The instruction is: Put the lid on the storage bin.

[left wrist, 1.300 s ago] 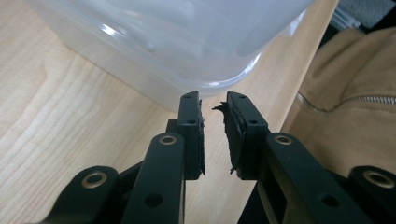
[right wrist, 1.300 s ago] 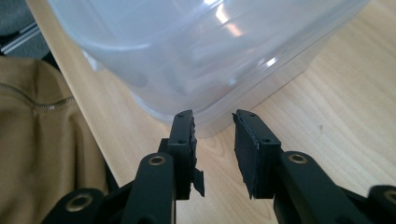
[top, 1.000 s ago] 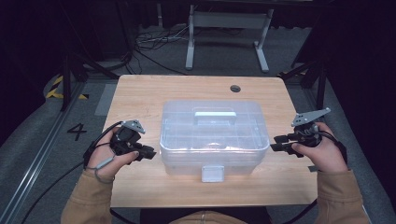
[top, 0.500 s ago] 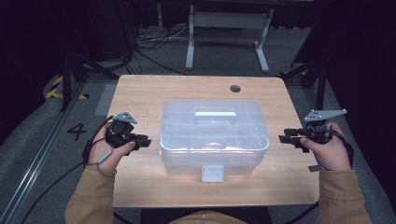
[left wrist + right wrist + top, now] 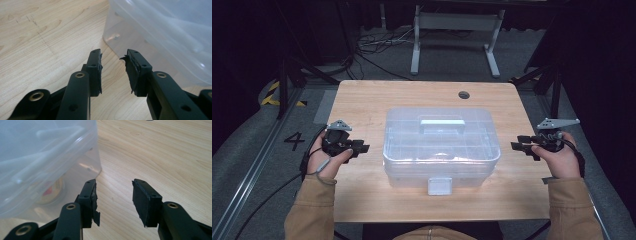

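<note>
Your left gripper [image 5: 360, 147] and right gripper [image 5: 518, 145] both stand spread and empty, flanking the clear lidded box [image 5: 441, 145] at mid-bench [image 5: 362, 100], each just beside an end wall. Likely you are squared up for a two-sided grasp.

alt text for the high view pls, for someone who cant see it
A clear plastic box with a closed lid sits mid-table on a wooden table. A person's hands hold the left gripper and right gripper, one on each side, both apart from the box.
</note>
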`<state>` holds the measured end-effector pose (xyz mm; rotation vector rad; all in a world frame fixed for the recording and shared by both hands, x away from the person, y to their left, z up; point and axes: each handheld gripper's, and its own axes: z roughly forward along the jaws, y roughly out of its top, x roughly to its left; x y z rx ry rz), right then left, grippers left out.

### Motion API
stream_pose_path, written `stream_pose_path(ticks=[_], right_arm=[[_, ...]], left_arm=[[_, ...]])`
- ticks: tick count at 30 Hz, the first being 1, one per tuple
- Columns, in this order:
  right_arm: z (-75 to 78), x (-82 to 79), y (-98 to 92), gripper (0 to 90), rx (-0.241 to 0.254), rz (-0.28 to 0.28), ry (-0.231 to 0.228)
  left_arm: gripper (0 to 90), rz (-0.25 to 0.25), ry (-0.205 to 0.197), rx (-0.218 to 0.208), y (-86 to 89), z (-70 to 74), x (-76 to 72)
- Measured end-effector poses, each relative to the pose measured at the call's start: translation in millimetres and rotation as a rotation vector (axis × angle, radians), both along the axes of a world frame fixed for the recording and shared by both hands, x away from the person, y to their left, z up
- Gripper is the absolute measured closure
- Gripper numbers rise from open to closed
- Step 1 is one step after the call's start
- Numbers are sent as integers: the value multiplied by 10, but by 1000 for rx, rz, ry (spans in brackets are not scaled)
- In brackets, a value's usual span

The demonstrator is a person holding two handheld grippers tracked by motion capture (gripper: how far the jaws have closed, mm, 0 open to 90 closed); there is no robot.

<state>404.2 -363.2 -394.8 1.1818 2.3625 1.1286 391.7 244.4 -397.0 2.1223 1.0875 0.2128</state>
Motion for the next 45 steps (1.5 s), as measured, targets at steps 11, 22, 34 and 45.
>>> stream_pose_path(ticks=[11, 22, 34, 45], right_arm=[[-238, 127, -34, 546, 13, -26, -4], [-449, 218, -40, 532, 19, -43, -12], [-687, 300, 0, 521, 11, -39, -23], [-816, 332, 15, 522, 7, -52, -32]], left_arm=[[634, 33, -30, 19, -19, -208, 80], [603, 36, -37, 49, -60, -393, 138], [589, 45, -47, 63, -94, -570, 178], [568, 15, -51, 81, -146, -704, 210]])
